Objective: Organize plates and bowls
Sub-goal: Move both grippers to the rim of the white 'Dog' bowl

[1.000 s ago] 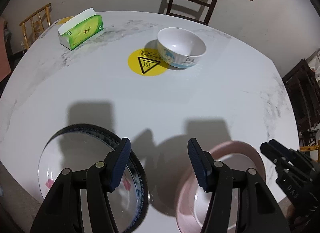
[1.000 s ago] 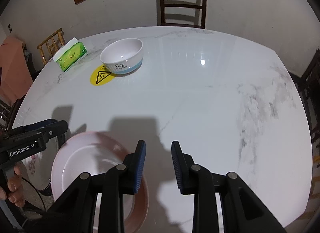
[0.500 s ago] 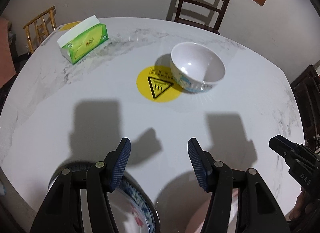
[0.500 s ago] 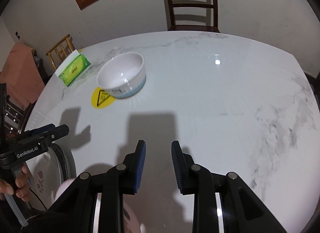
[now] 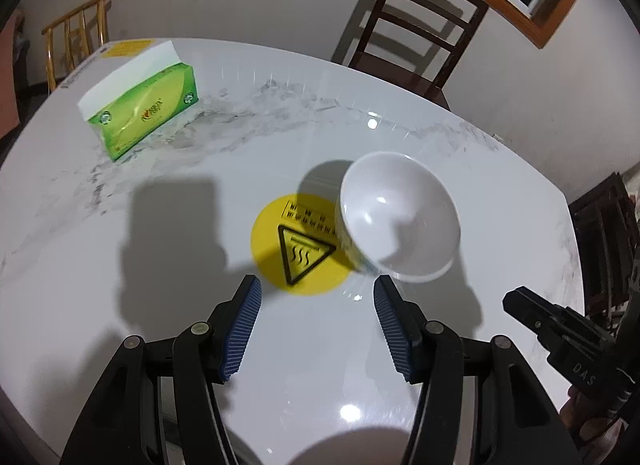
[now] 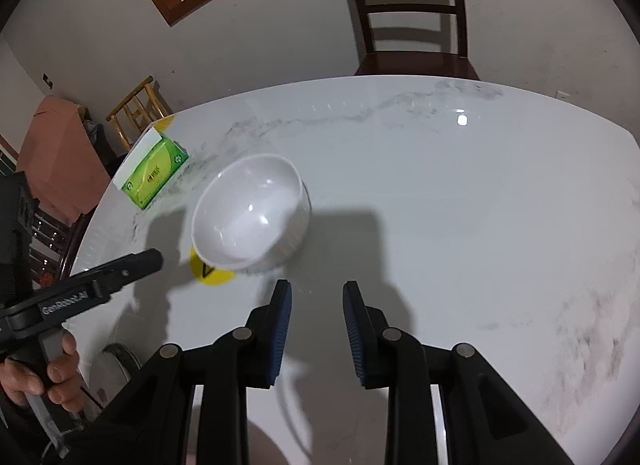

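**A:** Talk me through the bowl.

**B:** White bowl (image 5: 398,219), upright on the marble table (image 5: 120,265), its near-left edge overlapping the yellow hot-surface sticker (image 5: 294,245). It looks like glazed ceramic or melamine: stiff, smooth, probably slippery, and likely to chip if it's knocked. I judge it light enough for one claw. I'd pinch the rim wall, one pad inside and one outside, on the side nearest me.

**A:** And your claws?

**B:** My left gripper (image 5: 316,329) is about half open with nothing between its pads; its jaws have just been closing a little. The bowl sits just beyond its right pad. My right gripper (image 6: 316,331) has a narrow gap, also empty, with the bowl ahead and to its left.

**A:** What's changed?

**B:** A second ago both views looked down on the dark-rimmed plate (image 6: 120,361) and a pink plate. Both claws have since swept forward: only slivers of plate remain at the bottom edges, and the bowl looms much closer. The green tissue pack (image 5: 140,111) hasn't shifted.
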The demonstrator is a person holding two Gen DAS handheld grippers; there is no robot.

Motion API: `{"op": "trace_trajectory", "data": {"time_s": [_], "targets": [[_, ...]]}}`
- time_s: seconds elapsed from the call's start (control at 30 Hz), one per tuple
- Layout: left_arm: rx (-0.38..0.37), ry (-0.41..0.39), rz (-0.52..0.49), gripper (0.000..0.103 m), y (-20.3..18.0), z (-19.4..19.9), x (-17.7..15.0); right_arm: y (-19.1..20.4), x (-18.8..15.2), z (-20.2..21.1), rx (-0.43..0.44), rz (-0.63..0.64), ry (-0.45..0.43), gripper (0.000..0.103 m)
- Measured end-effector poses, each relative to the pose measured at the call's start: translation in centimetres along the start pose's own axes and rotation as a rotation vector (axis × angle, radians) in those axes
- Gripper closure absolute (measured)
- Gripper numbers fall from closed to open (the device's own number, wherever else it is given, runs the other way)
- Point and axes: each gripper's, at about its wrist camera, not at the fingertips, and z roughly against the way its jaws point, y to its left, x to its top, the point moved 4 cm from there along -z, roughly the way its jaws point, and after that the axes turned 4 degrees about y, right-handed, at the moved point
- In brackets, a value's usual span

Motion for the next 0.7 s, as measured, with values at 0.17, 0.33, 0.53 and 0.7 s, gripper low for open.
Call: {"op": "trace_trajectory", "data": {"time_s": [0.17,0.33,0.53,0.7], "targets": [[-0.014,0.019,0.030,0.059,0.0,-1.4,1.7,1.0,2.4,-1.3,0.005,0.006,0.003,0.076],[-0.018,0.051,0.023,0.062,-0.7,-2.8,3.0,1.5,4.2,-3.0,0.018,-0.016,0.028,0.076],[-0.003,0.063,0.019,0.062,-0.8,-4.1,4.0,1.6,4.8,-5.5,-0.007,-0.027,0.071,0.076],[-0.001,0.090,0.020,0.068,-0.8,-5.6,4.0,1.5,4.9,-6.8,-0.023,-0.033,0.086,0.076]]}}
